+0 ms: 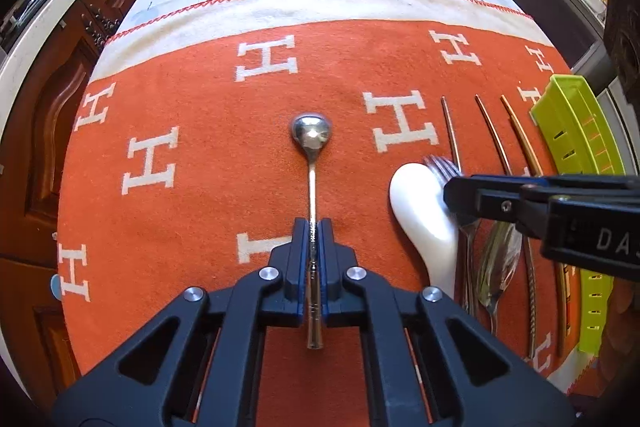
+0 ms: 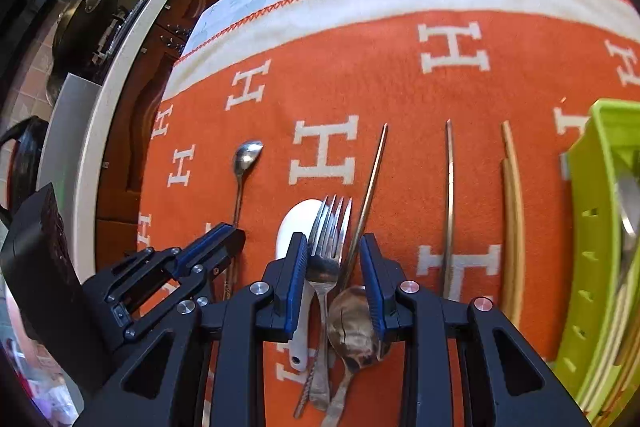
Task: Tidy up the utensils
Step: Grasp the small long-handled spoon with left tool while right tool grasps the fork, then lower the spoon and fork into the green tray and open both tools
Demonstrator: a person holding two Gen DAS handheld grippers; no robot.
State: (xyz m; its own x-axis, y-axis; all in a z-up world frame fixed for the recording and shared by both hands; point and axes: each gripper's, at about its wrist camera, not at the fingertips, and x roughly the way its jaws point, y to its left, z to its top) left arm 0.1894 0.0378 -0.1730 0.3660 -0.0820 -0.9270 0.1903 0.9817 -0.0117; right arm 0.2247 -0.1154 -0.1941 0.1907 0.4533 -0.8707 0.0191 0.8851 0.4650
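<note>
While the left gripper [image 1: 314, 239] clamps a small steel spoon [image 1: 311, 147] by its handle, the right gripper [image 2: 334, 259] hangs with its fingers apart over a cluster of cutlery.

The small steel spoon points away from the camera, bowl up, over the orange blanket [image 1: 200, 115] with white H marks that covers the counter. Between the right gripper's parted fingers [image 2: 297, 267] lie a fork [image 2: 328, 235], a larger spoon [image 2: 352, 327] and part of a thin metal chopstick [image 2: 372, 171]; a white ceramic spoon [image 2: 296, 227] lies just left of the fork. Further right lie another metal chopstick [image 2: 449, 195] and wooden chopsticks [image 2: 512, 211], then a green slotted tray [image 2: 588, 227] at the blanket's right edge, with cutlery in it.
</note>
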